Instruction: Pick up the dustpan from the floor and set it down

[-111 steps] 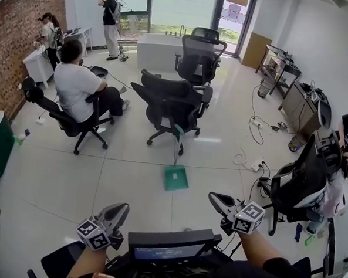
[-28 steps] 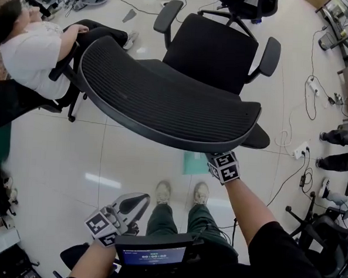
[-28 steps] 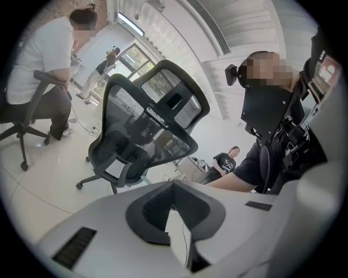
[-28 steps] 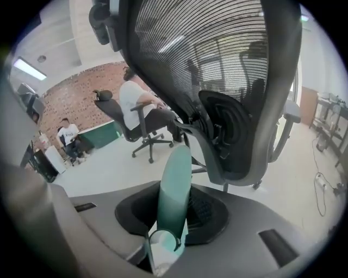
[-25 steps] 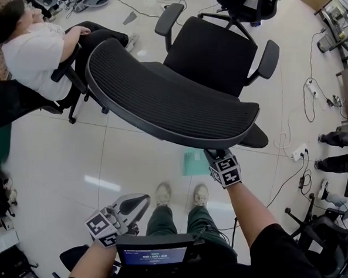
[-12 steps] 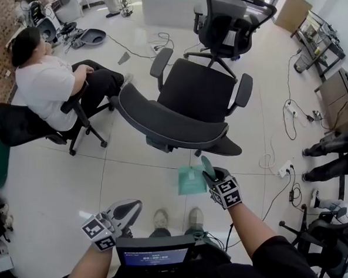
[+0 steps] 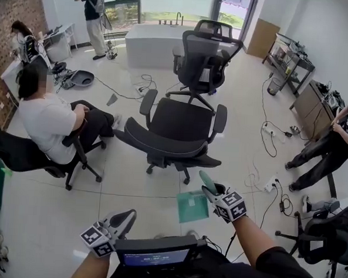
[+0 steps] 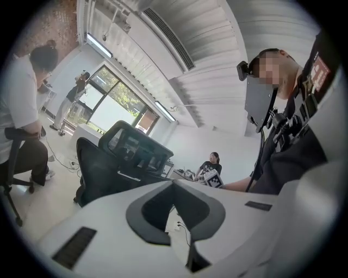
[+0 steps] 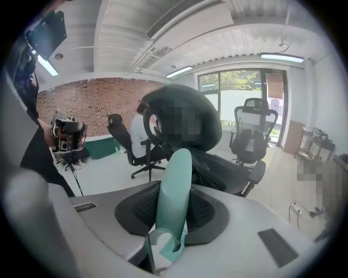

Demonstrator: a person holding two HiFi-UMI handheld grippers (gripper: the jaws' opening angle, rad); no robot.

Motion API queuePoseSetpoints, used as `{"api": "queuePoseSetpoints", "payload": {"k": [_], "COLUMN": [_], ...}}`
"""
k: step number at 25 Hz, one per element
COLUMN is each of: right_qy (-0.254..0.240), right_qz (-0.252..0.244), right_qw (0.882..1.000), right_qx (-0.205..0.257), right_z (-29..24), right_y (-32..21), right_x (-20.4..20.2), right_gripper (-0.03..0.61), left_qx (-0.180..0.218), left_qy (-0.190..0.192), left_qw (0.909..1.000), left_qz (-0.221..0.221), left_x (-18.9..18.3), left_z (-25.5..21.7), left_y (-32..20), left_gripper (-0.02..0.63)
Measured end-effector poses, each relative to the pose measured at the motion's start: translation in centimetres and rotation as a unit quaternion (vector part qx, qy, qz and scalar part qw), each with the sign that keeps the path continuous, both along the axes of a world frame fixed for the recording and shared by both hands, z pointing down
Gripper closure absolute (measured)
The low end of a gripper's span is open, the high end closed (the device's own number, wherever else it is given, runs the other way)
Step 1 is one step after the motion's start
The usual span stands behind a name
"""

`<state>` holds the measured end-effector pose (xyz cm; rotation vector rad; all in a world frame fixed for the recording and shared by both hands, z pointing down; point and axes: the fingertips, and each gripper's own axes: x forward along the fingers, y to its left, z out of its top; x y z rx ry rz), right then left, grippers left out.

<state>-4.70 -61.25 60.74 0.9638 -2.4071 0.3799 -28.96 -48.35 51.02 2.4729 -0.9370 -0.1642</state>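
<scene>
**Q:** What has changed?

**A:** I've risen from behind the office chair (image 7: 168,135). My right gripper (image 7: 209,189) has its fingers clamped on the green dustpan (image 7: 192,207) by the handle, so it now hangs off the floor (image 7: 130,180).

**Q:** And your left?

**A:** My left gripper (image 7: 125,217) has its fingers together, empty. Setting the dustpan down remains.

We saw the dustpan (image 7: 192,207) handle half hidden behind our right tool (image 7: 210,187), its pan lay outside the right gripper view
</scene>
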Motion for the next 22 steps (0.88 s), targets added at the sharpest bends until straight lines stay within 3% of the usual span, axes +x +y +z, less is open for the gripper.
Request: {"api": "queuePoseSetpoints", "payload": {"k": [9,14,22], "right_qy": [-0.038,-0.065,-0.101], "right_qz": [0.026,0.027,0.017], "right_qw": [0.998,0.996,0.993], "right_qx": [0.041,0.052,0.057], "right_z": [-14.7,-19.8,-24.7], "right_y": [8.3,9.9,12.1], "right_x": [0.3,0.7,4.8], "right_gripper": [0.453,0.453,0.453], "left_qx": [0.048,0.054,0.071], "left_qy": [0.005,0.015,0.006], "left_qw": [0.9985,0.9984,0.9971], "left_qz": [0.025,0.003,-0.025], "left_x": [-0.7,-0.3,5.9], "left_z": [-6.1,-7.7,-9.4], "left_y": [6.6,7.4,10.0], "left_gripper": [0.607,0.607,0.608]}}
